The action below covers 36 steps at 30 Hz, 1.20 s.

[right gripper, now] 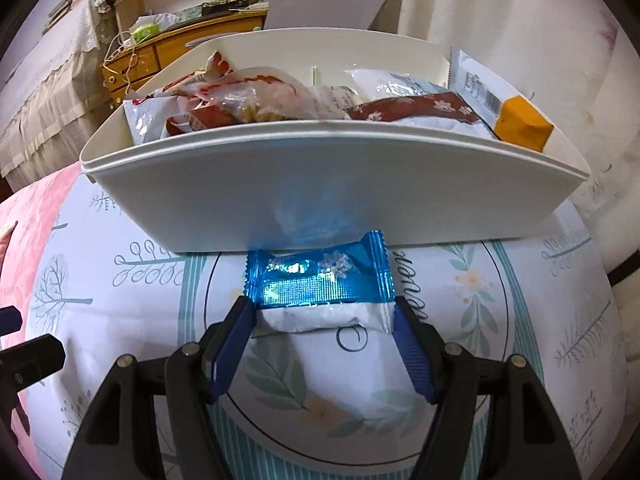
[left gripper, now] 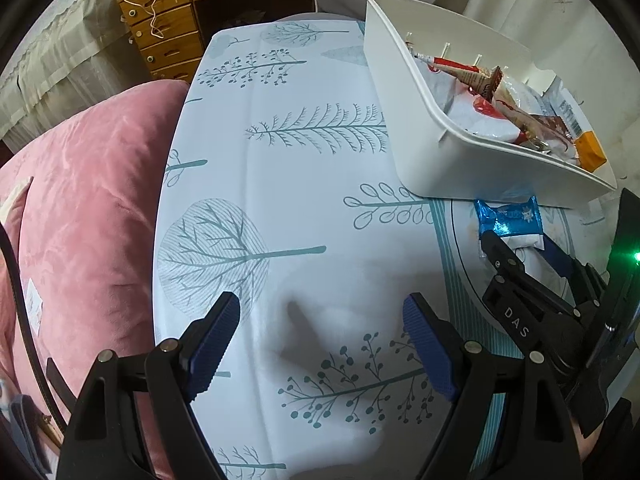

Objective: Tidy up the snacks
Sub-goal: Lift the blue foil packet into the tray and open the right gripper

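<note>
A blue-and-white foil snack packet (right gripper: 320, 284) lies at the foot of the white bin (right gripper: 320, 184), on the round printed part of the tablecloth. My right gripper (right gripper: 322, 306) has a blue pad against each side edge of the packet's white end and is shut on it. The left wrist view shows the same packet (left gripper: 506, 220) between the right gripper's fingertips (left gripper: 516, 240), beside the bin (left gripper: 420, 140). The bin holds several wrapped snacks, red, brown and orange among them. My left gripper (left gripper: 320, 304) hangs open over bare tablecloth, left of the right gripper, with nothing between its fingers.
A pink cushion (left gripper: 80, 200) lies along the table's left edge. A wooden chest of drawers (left gripper: 168, 36) stands beyond the far left end. The tree-print cloth (left gripper: 280, 200) left of the bin is bare. A pale curtain (right gripper: 520, 40) hangs behind the bin.
</note>
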Motion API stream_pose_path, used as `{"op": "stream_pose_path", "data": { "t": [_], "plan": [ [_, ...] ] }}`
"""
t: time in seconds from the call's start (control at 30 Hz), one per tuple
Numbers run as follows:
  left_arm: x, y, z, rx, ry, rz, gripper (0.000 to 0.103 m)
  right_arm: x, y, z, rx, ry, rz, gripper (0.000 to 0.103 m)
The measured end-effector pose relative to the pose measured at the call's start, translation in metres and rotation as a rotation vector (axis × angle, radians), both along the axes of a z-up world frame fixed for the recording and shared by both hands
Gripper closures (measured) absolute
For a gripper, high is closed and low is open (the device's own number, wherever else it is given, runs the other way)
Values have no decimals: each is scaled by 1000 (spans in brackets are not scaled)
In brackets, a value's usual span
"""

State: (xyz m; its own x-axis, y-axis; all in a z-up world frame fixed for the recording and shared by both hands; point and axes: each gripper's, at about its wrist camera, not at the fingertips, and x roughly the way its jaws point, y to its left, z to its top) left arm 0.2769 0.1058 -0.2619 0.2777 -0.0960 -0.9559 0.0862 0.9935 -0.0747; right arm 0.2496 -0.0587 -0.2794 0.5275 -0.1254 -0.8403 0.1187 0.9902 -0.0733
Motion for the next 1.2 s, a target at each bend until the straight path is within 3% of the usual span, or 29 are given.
{"op": "stream_pose_path", "data": {
  "t": [0.1, 0.33, 0.6, 0.73, 0.87, 1.0, 1.2],
  "plan": [
    [0, -3, -1, 4, 6, 16, 20, 0, -2, -1, 6, -14, 24, 35],
    [-1, -12, -3, 41, 25, 64, 20, 0, -17, 2, 107, -16, 77, 58],
    [-10, -19, 6, 82, 63, 125, 20, -6, -39, 29, 189, 5, 158, 60],
    [-20, -24, 20, 94, 72, 135, 20, -13, -47, 54, 229, 16, 226, 60],
    [-29, -33, 36, 102, 89, 153, 20, -19, -54, 90, 249, -31, 338, 60],
    [-38, -46, 52, 85, 100, 173, 20, -15, -62, 130, 218, -102, 458, 60],
    [-41, -64, 77, 32, 67, 209, 20, 6, -81, 170, 176, -185, 502, 58]
  ]
}}
